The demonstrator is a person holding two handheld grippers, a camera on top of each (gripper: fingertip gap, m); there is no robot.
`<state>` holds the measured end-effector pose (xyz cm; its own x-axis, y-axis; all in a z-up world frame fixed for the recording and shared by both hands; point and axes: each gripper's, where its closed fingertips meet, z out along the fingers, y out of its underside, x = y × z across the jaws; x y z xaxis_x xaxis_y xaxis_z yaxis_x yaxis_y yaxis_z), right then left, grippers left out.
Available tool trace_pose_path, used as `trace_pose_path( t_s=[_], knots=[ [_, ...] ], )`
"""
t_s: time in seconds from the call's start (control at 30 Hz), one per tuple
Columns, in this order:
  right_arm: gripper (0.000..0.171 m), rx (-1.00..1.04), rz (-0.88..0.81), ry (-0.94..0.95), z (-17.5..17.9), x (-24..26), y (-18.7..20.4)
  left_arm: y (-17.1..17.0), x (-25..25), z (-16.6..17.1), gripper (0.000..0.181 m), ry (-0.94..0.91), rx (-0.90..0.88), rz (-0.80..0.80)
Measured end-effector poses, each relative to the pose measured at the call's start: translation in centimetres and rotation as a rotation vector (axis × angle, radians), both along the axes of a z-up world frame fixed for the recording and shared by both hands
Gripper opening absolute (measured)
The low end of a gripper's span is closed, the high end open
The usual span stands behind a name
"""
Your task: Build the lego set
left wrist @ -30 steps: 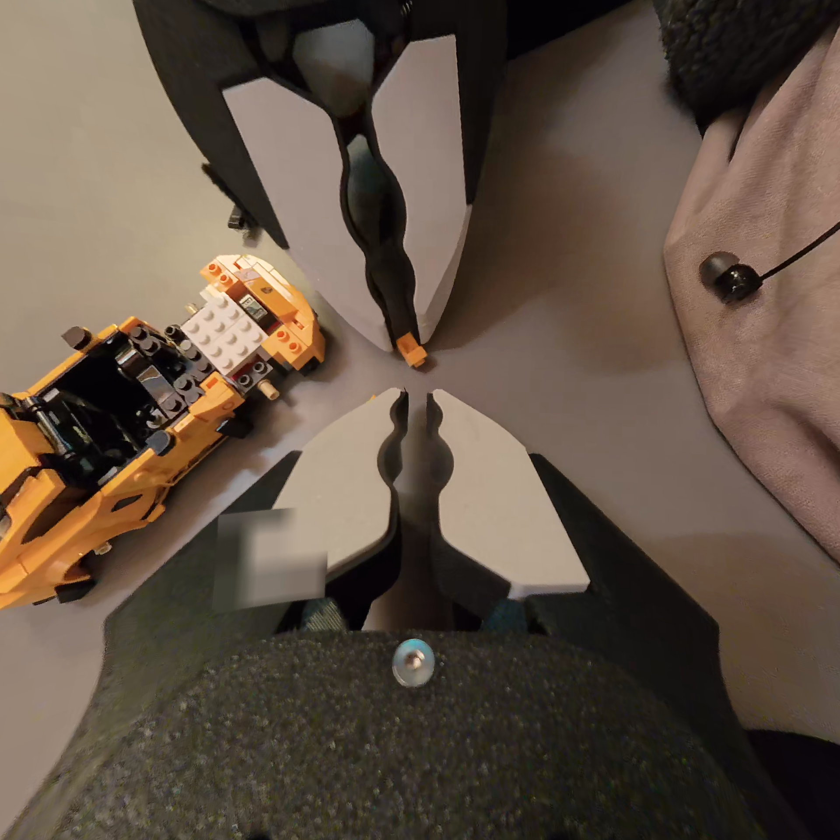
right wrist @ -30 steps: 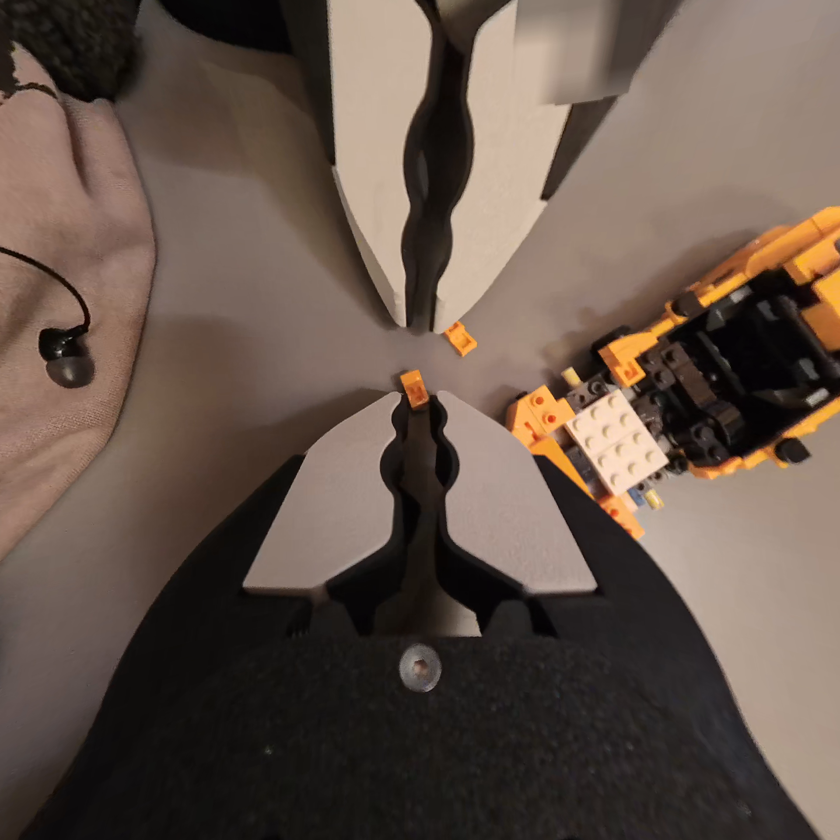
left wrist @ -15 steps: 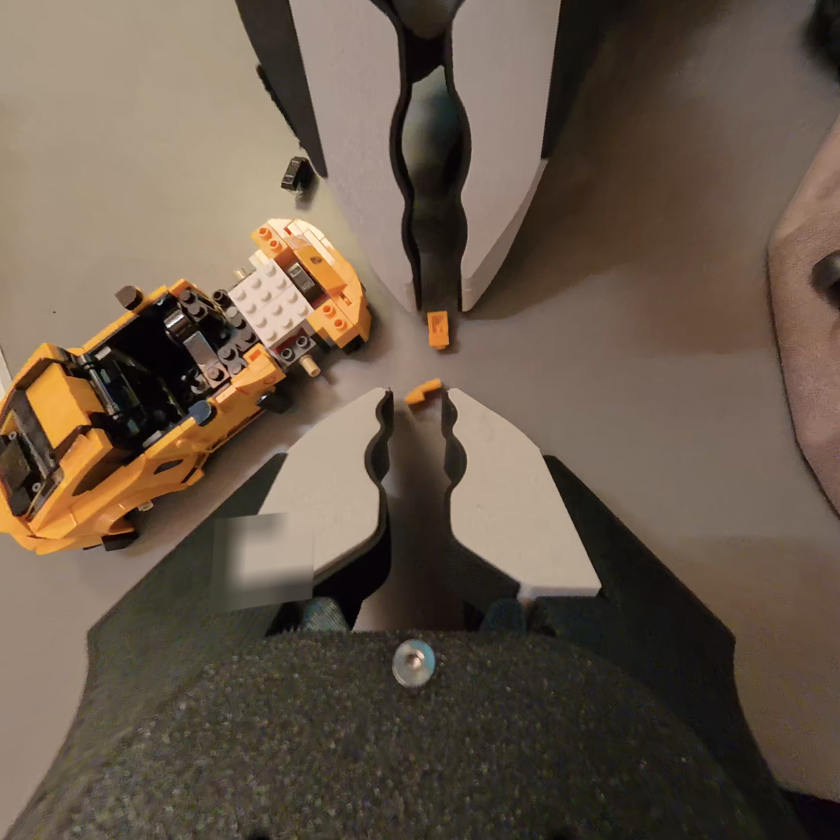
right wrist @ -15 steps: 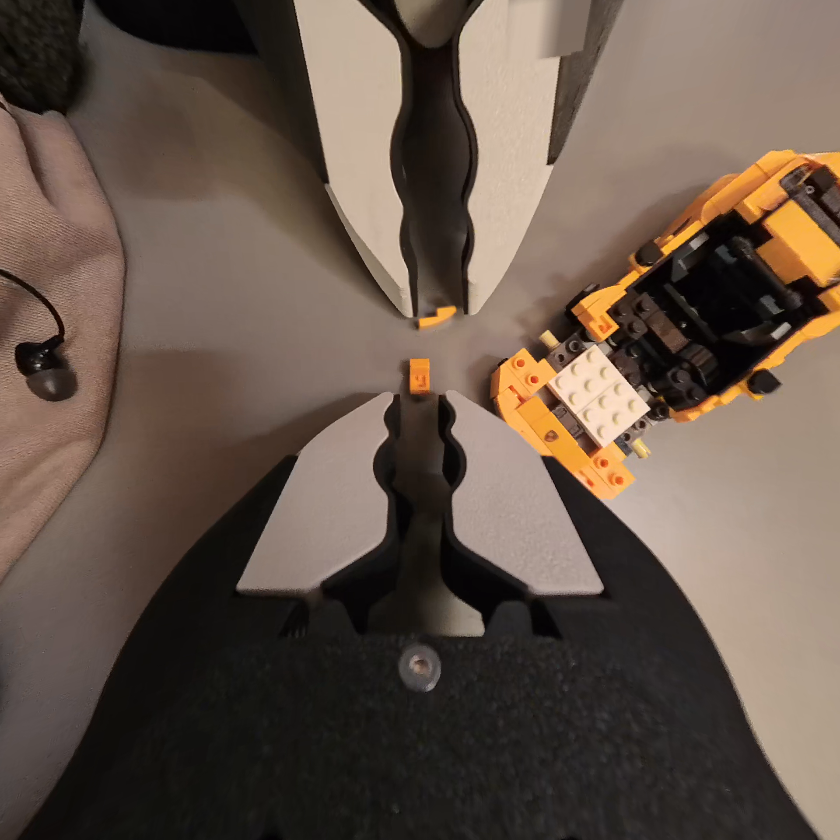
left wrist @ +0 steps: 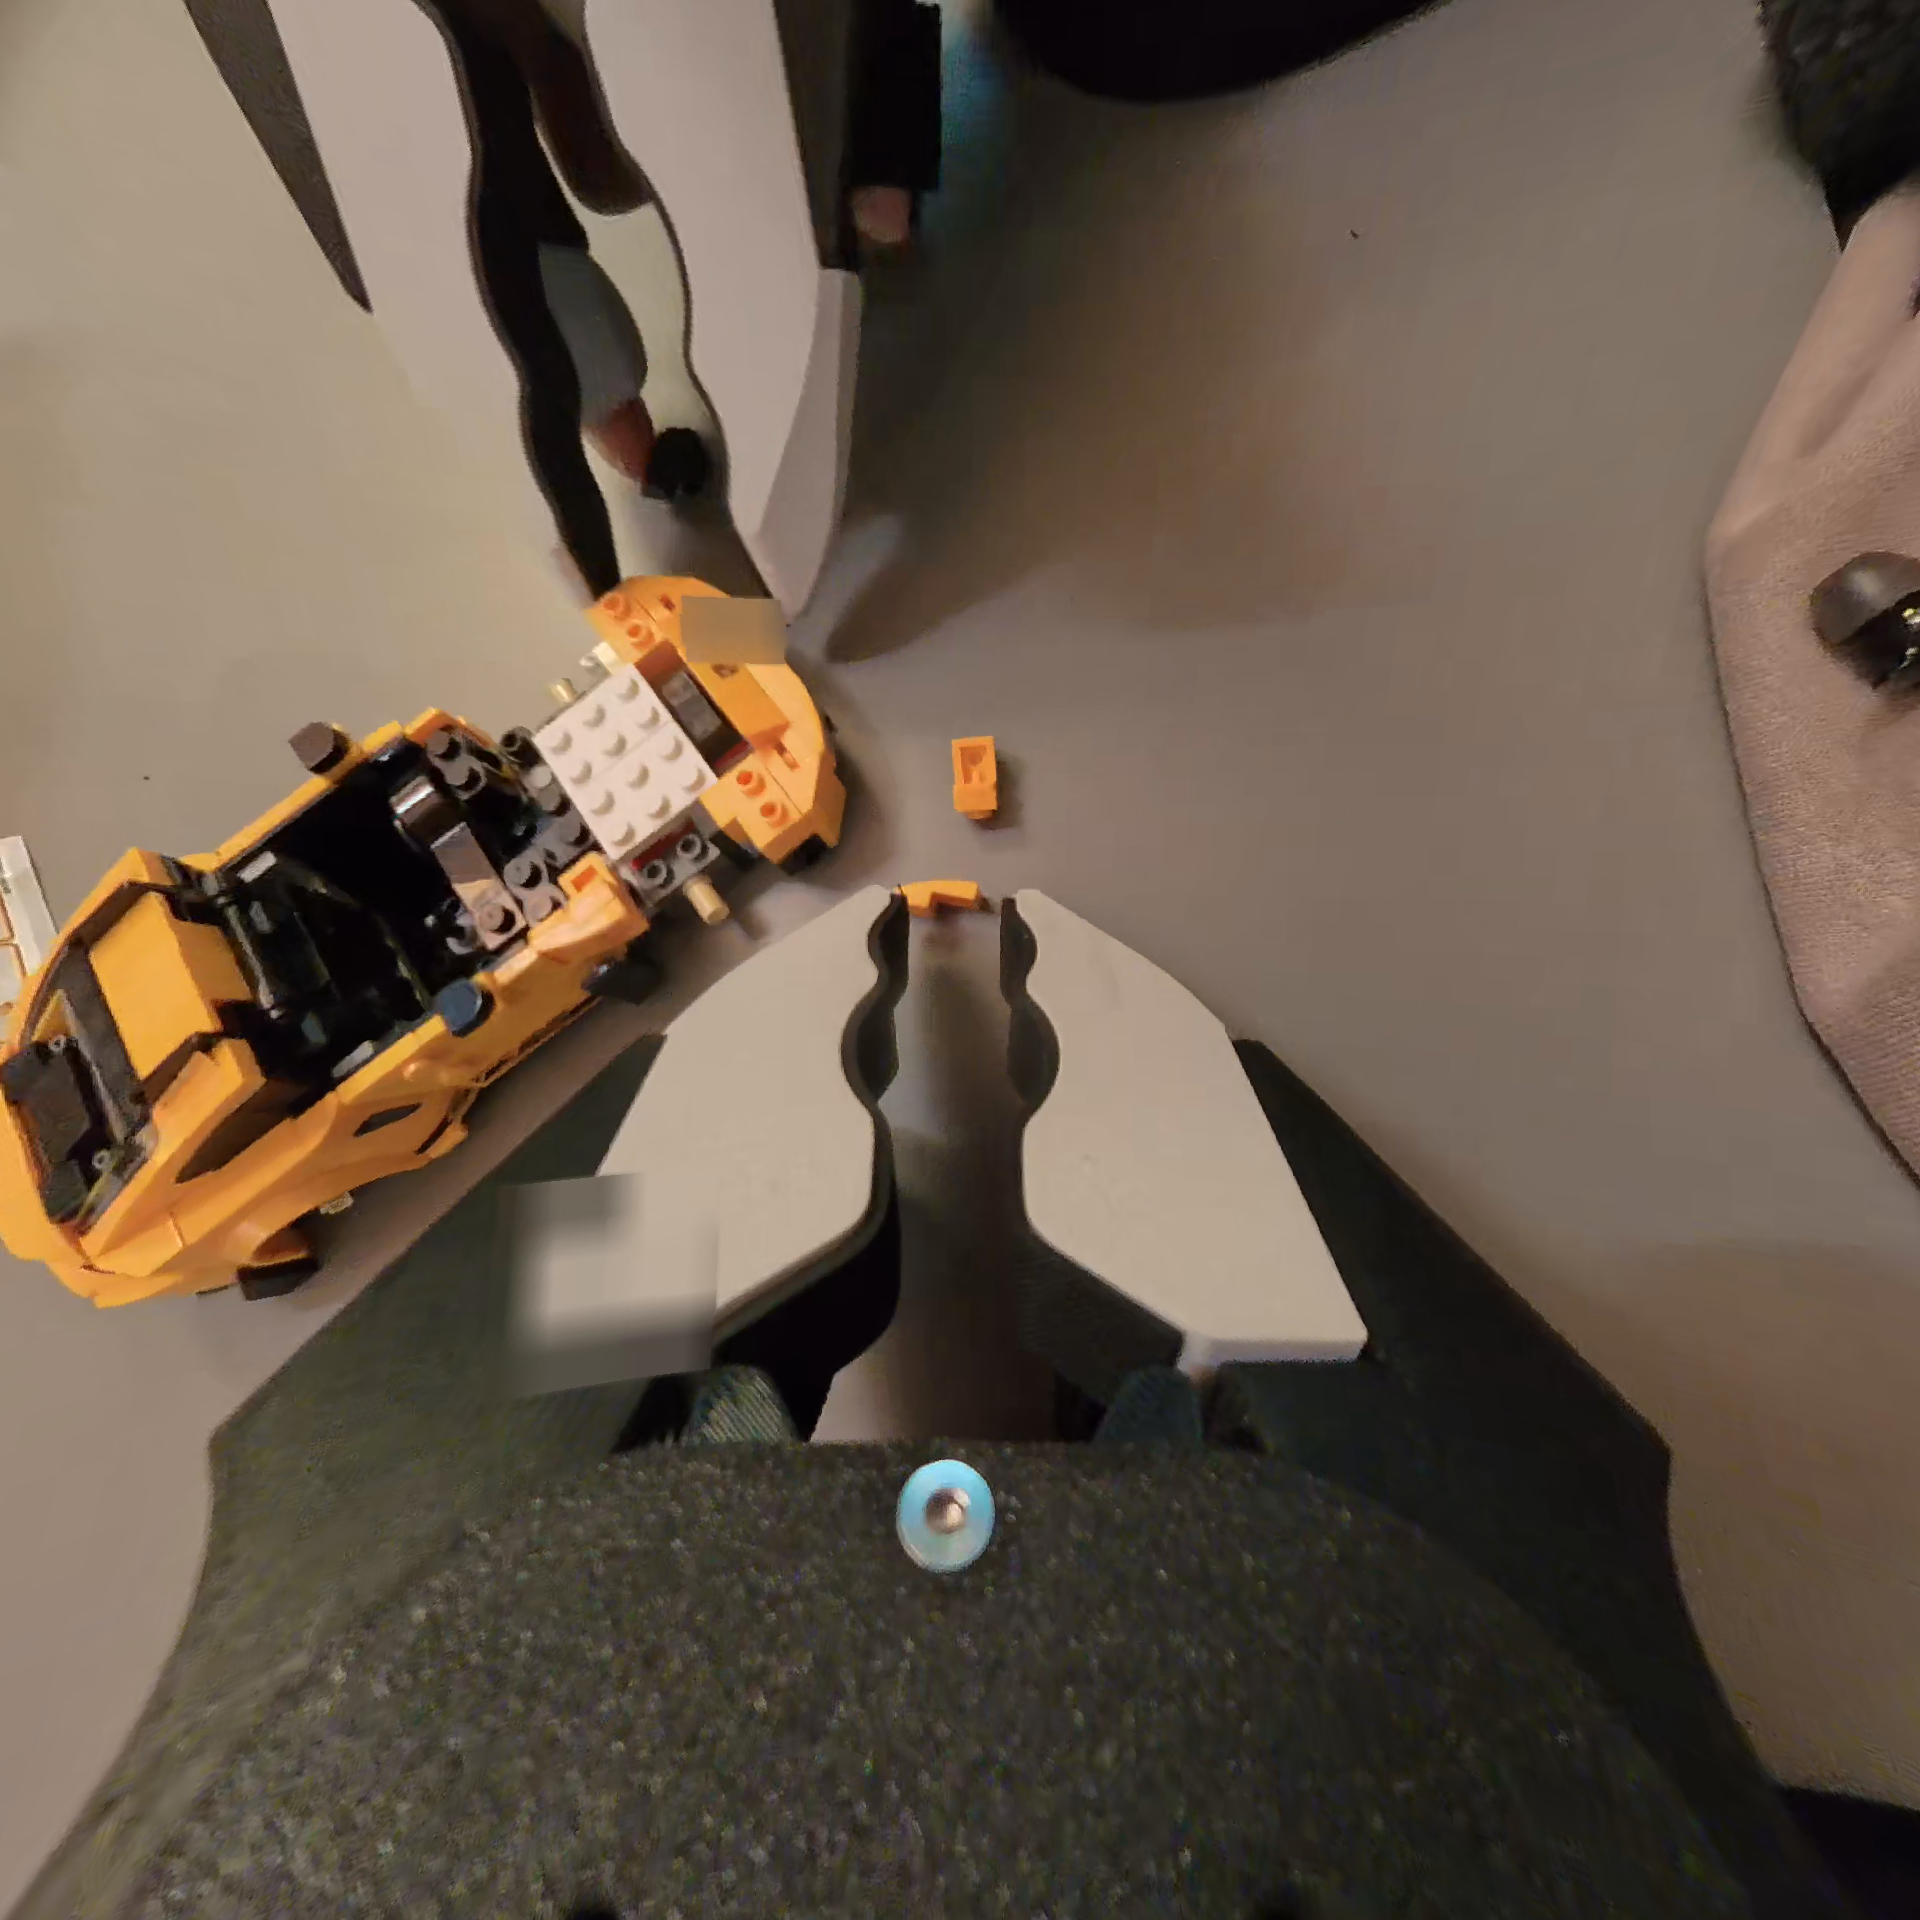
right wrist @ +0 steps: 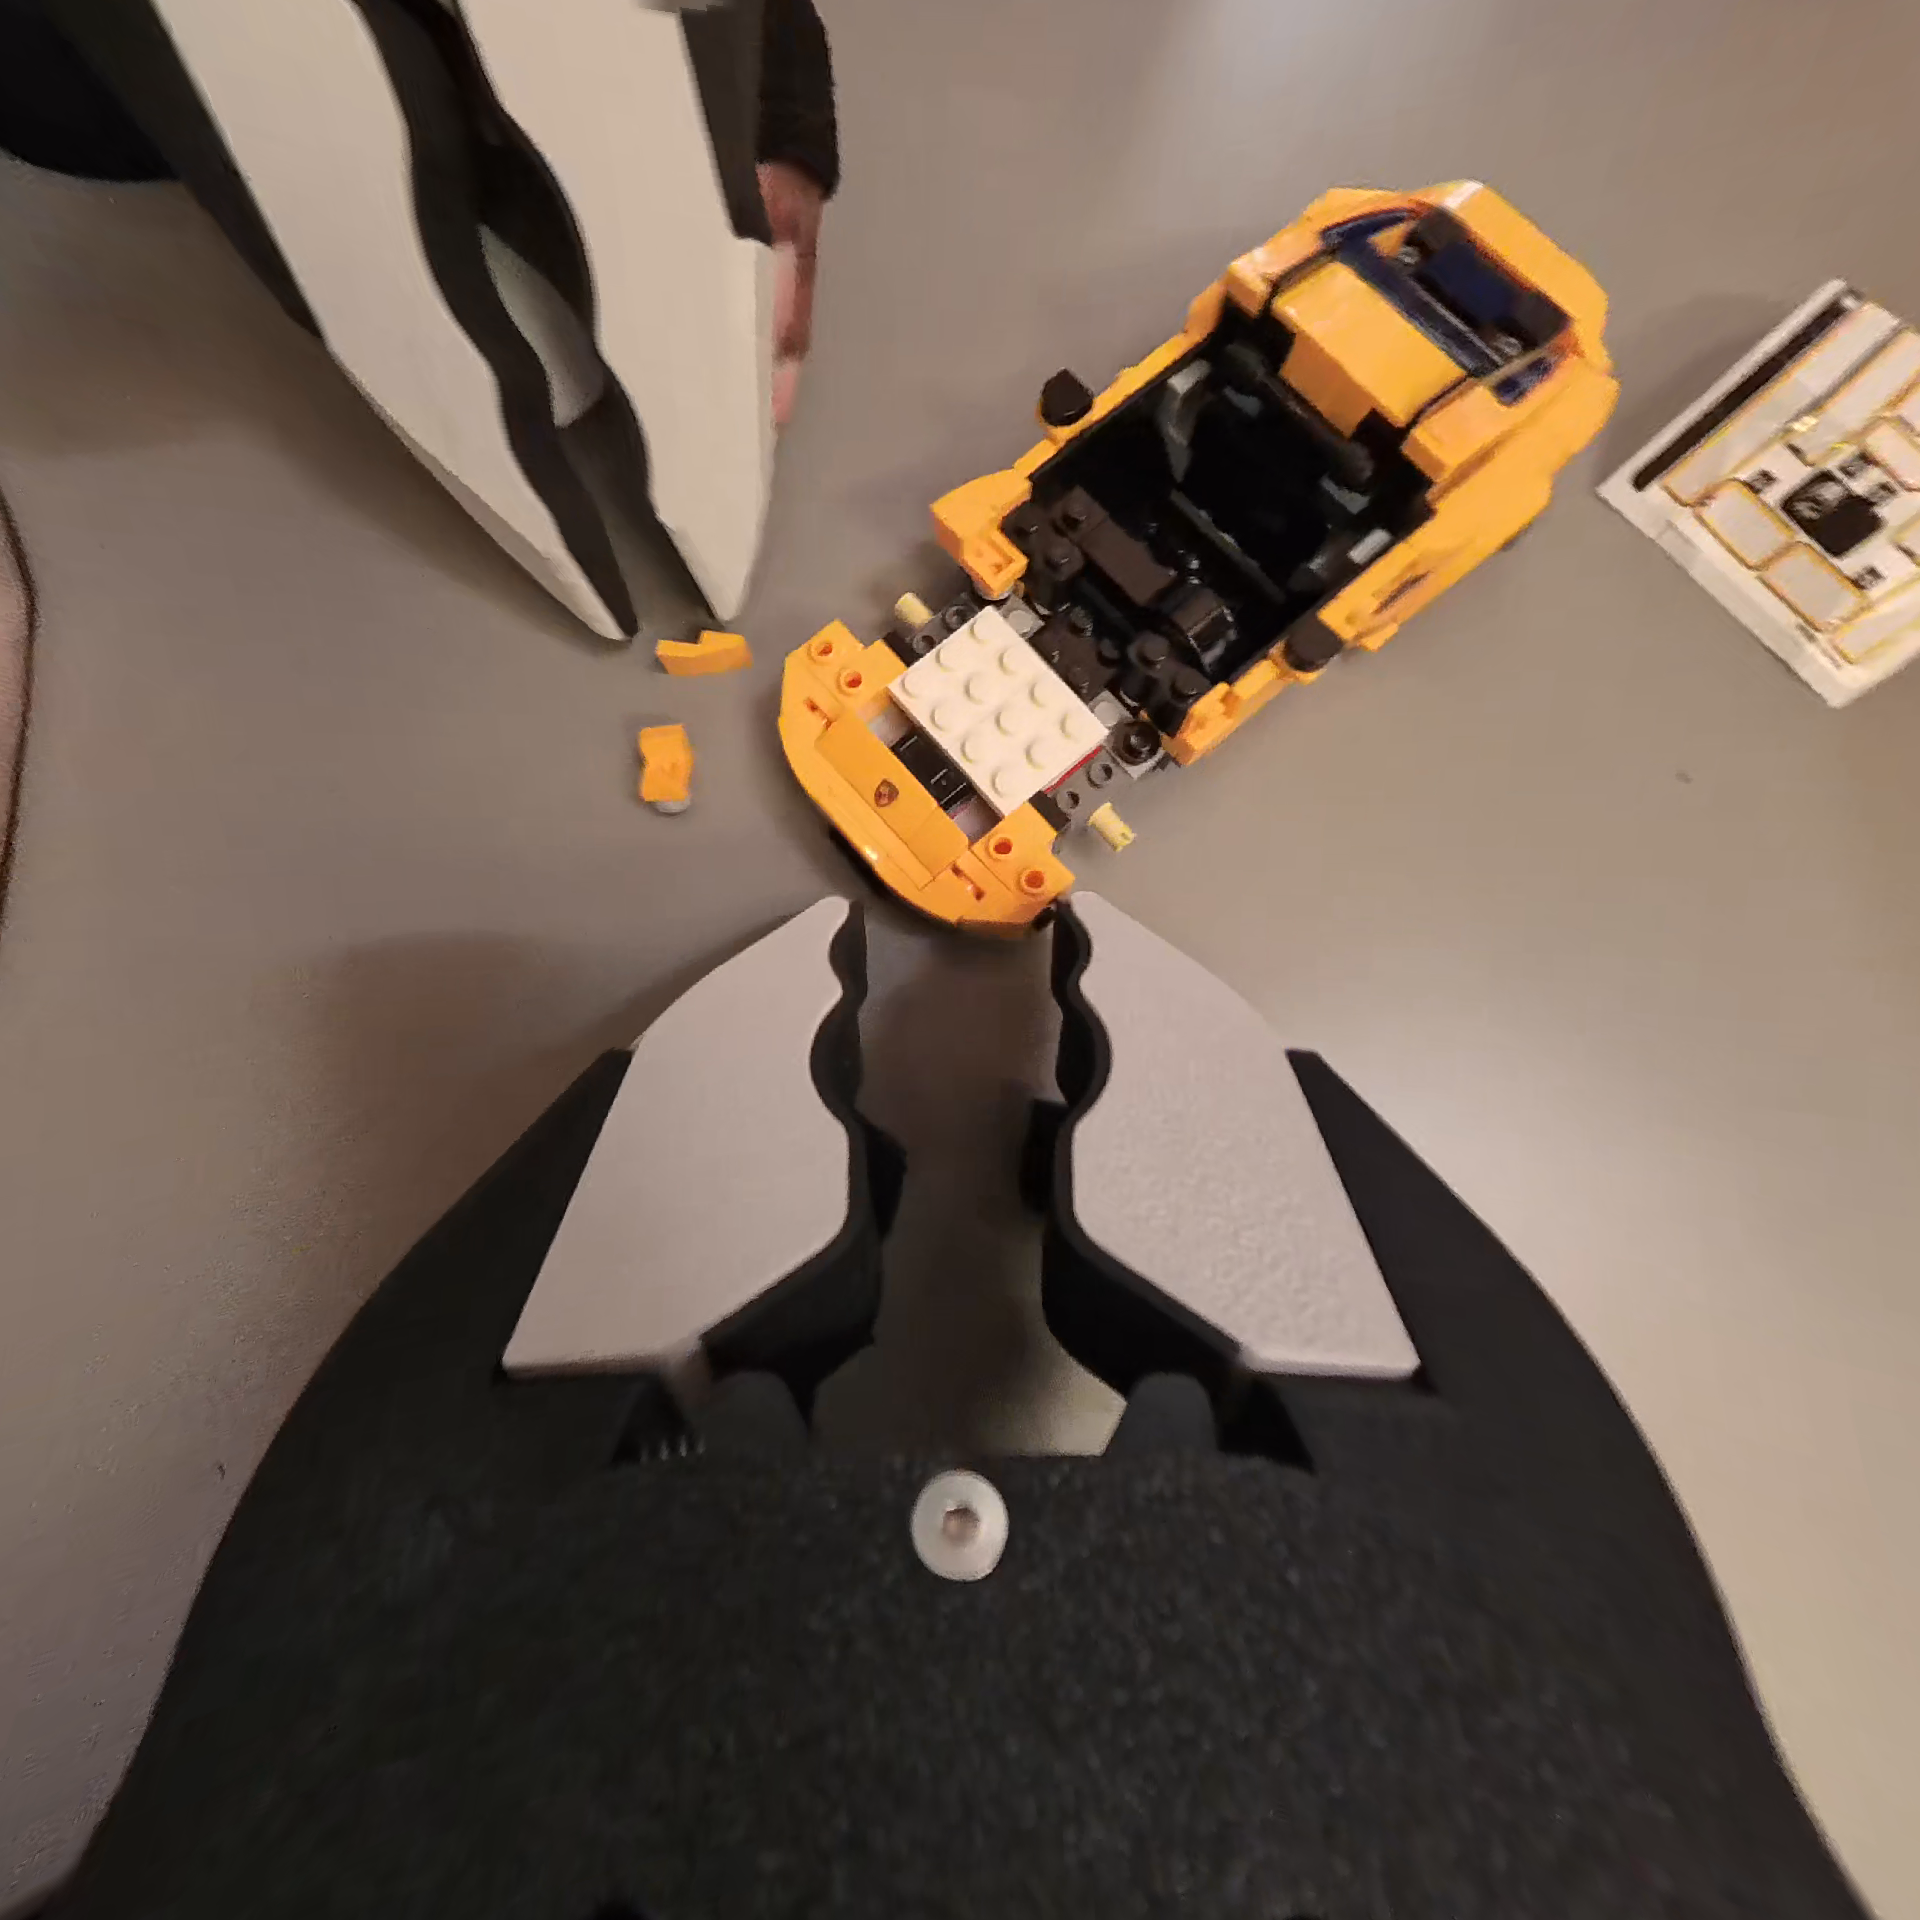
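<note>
Landmark: I take the half-built orange and black brick car (right wrist: 1195, 582), lying on the grey table (right wrist: 1455, 987).
Left claw (left wrist: 943, 909): slightly parted, empty, its tips at a curved orange piece (left wrist: 940, 896) just off the car's nose.
Right claw (right wrist: 956, 914): parted wider, empty, tips at the nose.
Small orange brick (right wrist: 665, 764): loose, near the nose.

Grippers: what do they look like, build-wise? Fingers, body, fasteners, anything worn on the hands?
Both match: the left gripper and right gripper have flat pale grey fingers tapering to points, with wavy black inner pads, on a black, grainy body. A round screw with washer sits centred behind the fingers. A dark sleeve shows by the far gripper. No cables visible.
</note>
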<state>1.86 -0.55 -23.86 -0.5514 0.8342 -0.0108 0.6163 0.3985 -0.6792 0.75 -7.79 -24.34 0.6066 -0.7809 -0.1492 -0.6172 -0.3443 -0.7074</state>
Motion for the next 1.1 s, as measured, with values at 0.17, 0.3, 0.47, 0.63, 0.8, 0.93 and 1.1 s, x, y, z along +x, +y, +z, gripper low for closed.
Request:
trace_pose_path(
  t_s=[0.17,0.3,0.47,0.63,0.8,0.93,1.1],
  knots=[
    [0.031,0.077,0.041,-0.015,-0.1,0.7,-1.6,0.4,-1.5,0.5,0.016,-0.011,0.013,0.047],
    [0.030,0.082,0.043,0.008,1.0,1.2,-2.0,0.7,-3.6,1.3,0.013,-0.047,0.030,0.119],
    [0.029,0.092,-0.013,0.008,0.7,0.6,-1.6,0.9,-5.1,1.0,0.012,-0.020,0.020,0.168],
    [0.027,0.107,0.042,0.014,0.3,0.5,-3.5,1.0,-5.5,0.2,0.016,-0.003,-0.002,0.188],
    [0.026,0.108,0.083,0.021,0.3,0.5,-5.1,1.1,-5.7,0.0,0.016,0.004,-0.005,0.194],
    [0.026,0.088,0.095,0.015,0.3,0.8,-5.5,1.0,-6.7,-0.2,0.019,0.035,-0.014,0.211],
    [0.026,0.053,0.133,-0.025,0.4,1.9,-6.5,0.9,-8.0,0.5,0.017,0.046,0.004,0.246]
  ],
)
